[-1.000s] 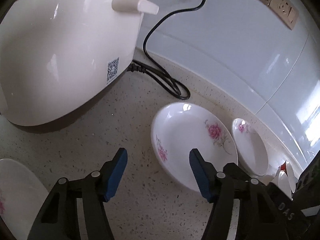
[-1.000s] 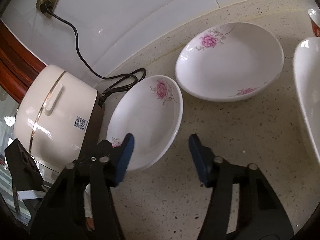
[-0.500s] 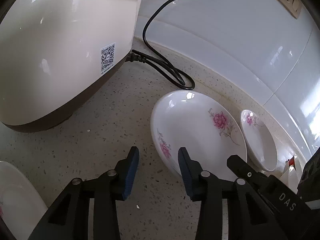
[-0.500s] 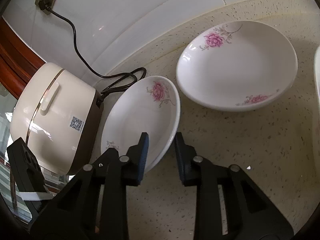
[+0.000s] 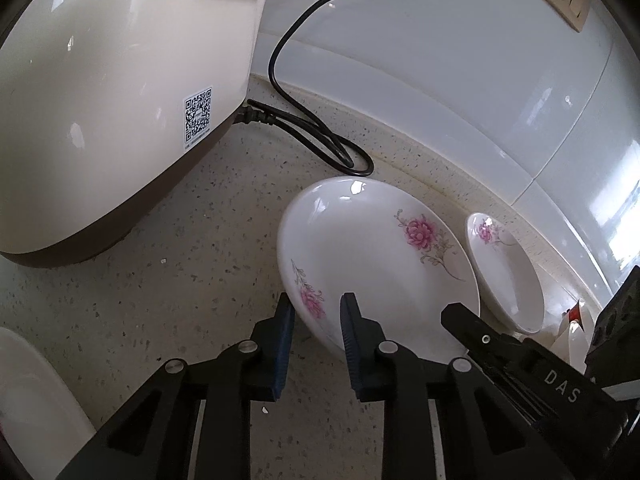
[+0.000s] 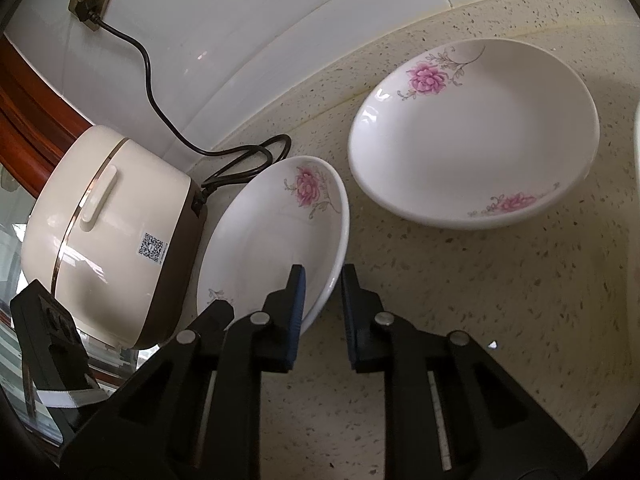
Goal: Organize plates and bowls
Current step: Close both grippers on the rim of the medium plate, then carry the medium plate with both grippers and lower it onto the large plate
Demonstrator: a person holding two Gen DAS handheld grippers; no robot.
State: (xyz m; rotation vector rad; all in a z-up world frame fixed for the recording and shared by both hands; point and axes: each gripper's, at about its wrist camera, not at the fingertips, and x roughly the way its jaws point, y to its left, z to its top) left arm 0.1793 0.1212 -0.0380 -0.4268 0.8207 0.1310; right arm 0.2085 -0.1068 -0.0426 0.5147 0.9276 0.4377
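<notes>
A white flowered plate (image 5: pixel 372 256) lies on the speckled counter beside a rice cooker. My left gripper (image 5: pixel 317 310) is shut on its near rim, one blue pad inside and one outside. My right gripper (image 6: pixel 323 280) is shut on the opposite rim of the same plate (image 6: pixel 272 236), which looks tilted up on that side. The right gripper's black finger (image 5: pixel 460 316) shows in the left wrist view at the plate's far edge. A second flowered plate (image 6: pixel 472 132) (image 5: pixel 504 272) sits flat just beyond, apart from the first.
A cream rice cooker (image 5: pixel 120 100) (image 6: pixel 104 220) stands close to the held plate, its black cord (image 5: pixel 320 140) looped against the tiled wall. Another white dish (image 5: pixel 32 400) lies at the left wrist view's lower left. A white dish edge (image 6: pixel 637 128) shows far right.
Both grippers moved in on the nearer plate and went from wide open to shut on its opposite rims. The plate's right side now looks slightly raised.
</notes>
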